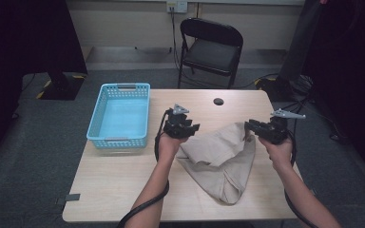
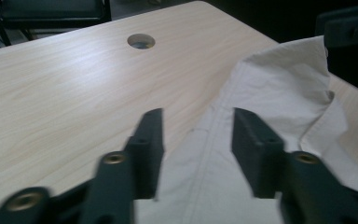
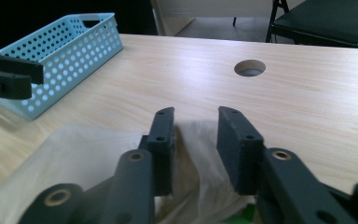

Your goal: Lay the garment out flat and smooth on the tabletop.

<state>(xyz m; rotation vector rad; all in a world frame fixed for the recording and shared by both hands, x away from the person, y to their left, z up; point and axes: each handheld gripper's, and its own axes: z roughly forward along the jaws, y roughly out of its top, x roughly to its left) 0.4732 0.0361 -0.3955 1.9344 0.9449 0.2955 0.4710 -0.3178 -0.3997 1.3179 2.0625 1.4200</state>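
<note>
Now both grippers stand released over a beige cloth on the table. In the left gripper view, the left gripper has its jaws parted, a seamed edge of the cloth lying in the gap with neither pad pressing on it. In the right gripper view, the right gripper is likewise parted, a raised fold of cloth standing between its jaws, untouched as far as can be told. From above, the left gripper sits at the cloth's near-left corner and the right gripper at its upper right edge. A blue basket lies just left of the left gripper, and a hole in the table lies beyond both.
</note>
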